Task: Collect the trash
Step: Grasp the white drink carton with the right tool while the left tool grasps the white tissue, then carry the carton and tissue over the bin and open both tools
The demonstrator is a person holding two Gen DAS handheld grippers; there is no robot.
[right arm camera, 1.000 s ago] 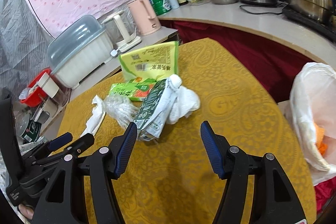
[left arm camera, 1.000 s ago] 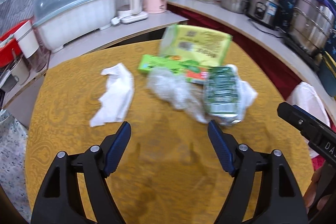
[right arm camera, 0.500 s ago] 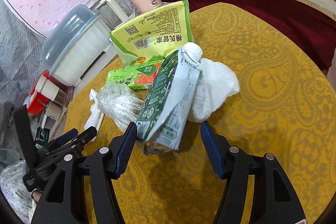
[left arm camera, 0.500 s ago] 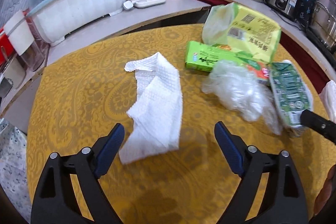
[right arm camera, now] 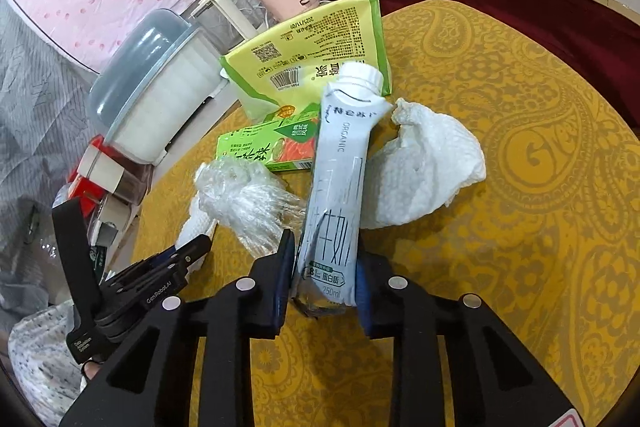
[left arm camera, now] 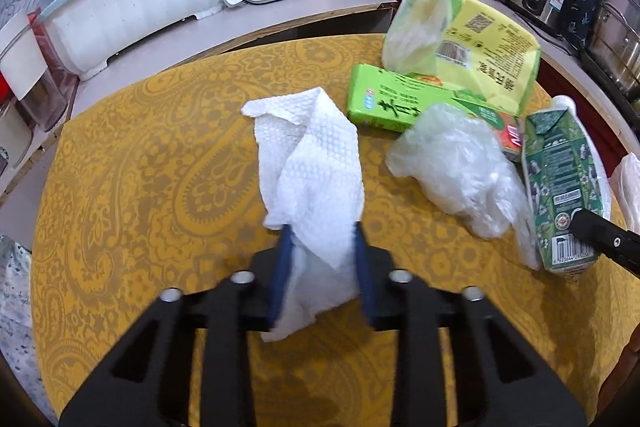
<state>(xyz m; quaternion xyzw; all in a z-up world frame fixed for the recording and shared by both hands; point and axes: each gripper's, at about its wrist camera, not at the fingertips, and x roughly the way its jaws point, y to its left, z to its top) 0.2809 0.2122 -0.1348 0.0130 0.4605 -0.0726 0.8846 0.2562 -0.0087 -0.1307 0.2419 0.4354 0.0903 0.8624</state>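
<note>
Left tongs [left arm camera: 320, 247]: pressed in on the near end of the white paper towel [left arm camera: 310, 163], blue pads against both sides of it. The rest of the towel lies on the yellow patterned table [left arm camera: 140, 167], stretching away from the tongs.

Right tongs [right arm camera: 324, 267]: closed on the base end of the milk carton [right arm camera: 342, 179], pads bearing on its two sides. The carton's white cap points away from the tongs, toward the yellow-green pouch [right arm camera: 312, 55].

Taking the milk carton as reference:
- The crumpled clear plastic [right arm camera: 244, 203] lies just beside it, on the side toward the left tongs.
- A second wad of white paper [right arm camera: 420, 167] touches its other side.
- The green box [right arm camera: 264, 151] lies beyond the plastic, partly under the carton and the pouch.
- The pouch sits at the far, cap end.

Step in hand, as judged: the grasp phase of the first collection, with one item secured in each tool. Neither item appears lifted clear of the table; this cannot be confirmed.

Next move, as judged: raise both items off the table and carry them to a waste receptacle. A white bag edge [left arm camera: 628, 183] shows past the carton at the table's rim; whether it is the trash bag cannot be told. The carton's grip is at the very end, so a tilt during lifting is possible. Plastic, wad, box and pouch remain to be collected.
</note>
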